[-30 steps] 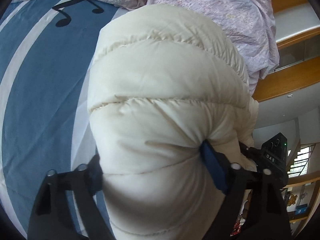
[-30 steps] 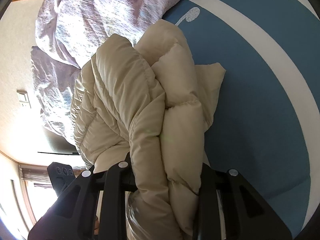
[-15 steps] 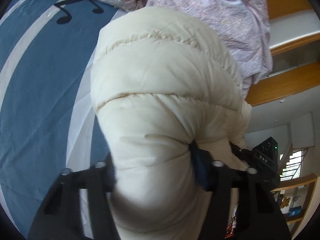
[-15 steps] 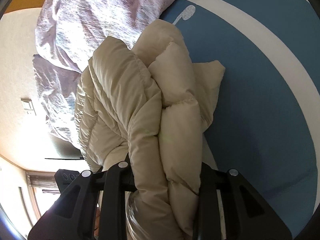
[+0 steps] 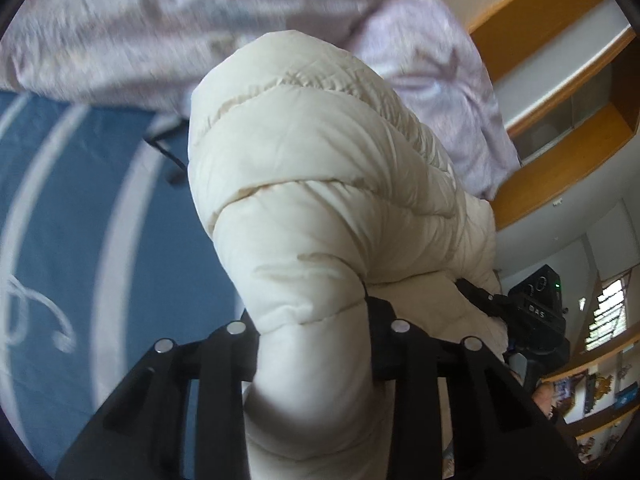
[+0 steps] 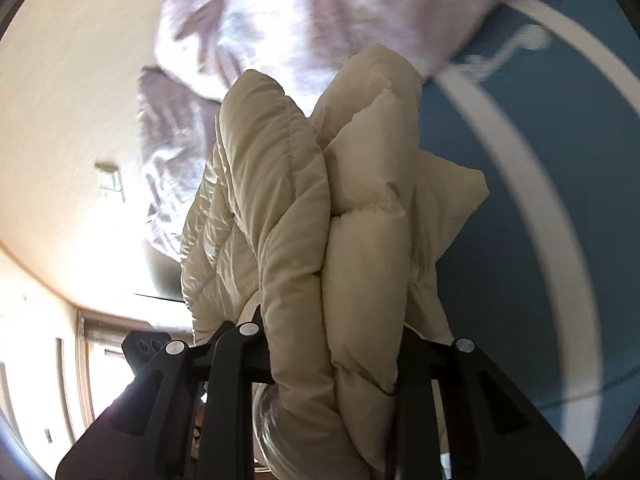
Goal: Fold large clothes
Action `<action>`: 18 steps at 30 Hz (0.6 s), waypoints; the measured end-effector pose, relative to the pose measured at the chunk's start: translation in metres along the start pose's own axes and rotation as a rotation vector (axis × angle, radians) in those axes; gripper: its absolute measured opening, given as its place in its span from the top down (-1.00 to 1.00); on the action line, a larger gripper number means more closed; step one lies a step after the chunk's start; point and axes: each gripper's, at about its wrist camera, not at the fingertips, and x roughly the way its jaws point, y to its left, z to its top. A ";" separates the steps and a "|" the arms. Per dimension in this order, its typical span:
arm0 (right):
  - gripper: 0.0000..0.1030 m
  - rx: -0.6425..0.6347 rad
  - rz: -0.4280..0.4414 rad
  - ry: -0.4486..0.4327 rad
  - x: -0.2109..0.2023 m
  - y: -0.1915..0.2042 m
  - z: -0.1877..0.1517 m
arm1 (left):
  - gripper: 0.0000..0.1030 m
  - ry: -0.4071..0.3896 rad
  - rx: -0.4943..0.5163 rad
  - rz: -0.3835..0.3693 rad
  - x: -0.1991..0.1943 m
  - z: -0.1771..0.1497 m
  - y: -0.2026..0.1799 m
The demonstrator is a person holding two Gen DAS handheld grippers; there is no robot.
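We are gripping cream puffer jacket [image 5: 320, 200] with left hand-held gripper [image 5: 312, 320], jaws clenching thick quilted roll. Right hand-held gripper [image 6: 332, 344] also clamping bunched jacket [image 6: 304, 240] folds between its jaws. Jacket bulging forward from both grippers, hanging above blue bed sheet [image 5: 60, 220] with white stripes. Farther ahead, lilac duvet [image 5: 160, 20] lying crumpled. Wooden shelving [image 5: 560, 160] sitting beyond right.

Blue bedsheet [image 5: 60, 208], crumpled lilac duvet [image 5: 132, 28]
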 end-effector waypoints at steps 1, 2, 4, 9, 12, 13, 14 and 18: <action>0.52 -0.013 -0.002 0.004 0.007 0.006 -0.001 | 0.38 -0.008 0.001 0.010 -0.005 0.003 0.006; 0.52 -0.028 -0.009 0.011 0.016 0.013 -0.002 | 0.38 -0.015 0.000 0.021 -0.010 0.006 0.012; 0.52 -0.049 -0.030 0.024 0.035 0.023 -0.004 | 0.38 -0.028 0.005 0.058 -0.016 0.013 0.023; 0.52 -0.067 -0.077 0.035 0.068 0.035 -0.006 | 0.37 -0.040 0.036 0.147 -0.018 0.019 0.044; 0.52 -0.084 -0.143 0.047 0.091 0.041 -0.007 | 0.32 -0.027 0.034 0.225 -0.010 0.020 0.059; 0.52 -0.083 -0.176 0.055 0.098 0.041 -0.007 | 0.26 -0.017 0.030 0.247 -0.003 0.020 0.060; 0.48 -0.079 -0.197 0.059 0.102 0.040 -0.007 | 0.18 -0.004 0.029 0.277 0.002 0.018 0.064; 0.20 -0.085 -0.289 0.049 0.112 0.045 -0.008 | -0.08 -0.015 0.042 0.365 0.006 0.009 0.069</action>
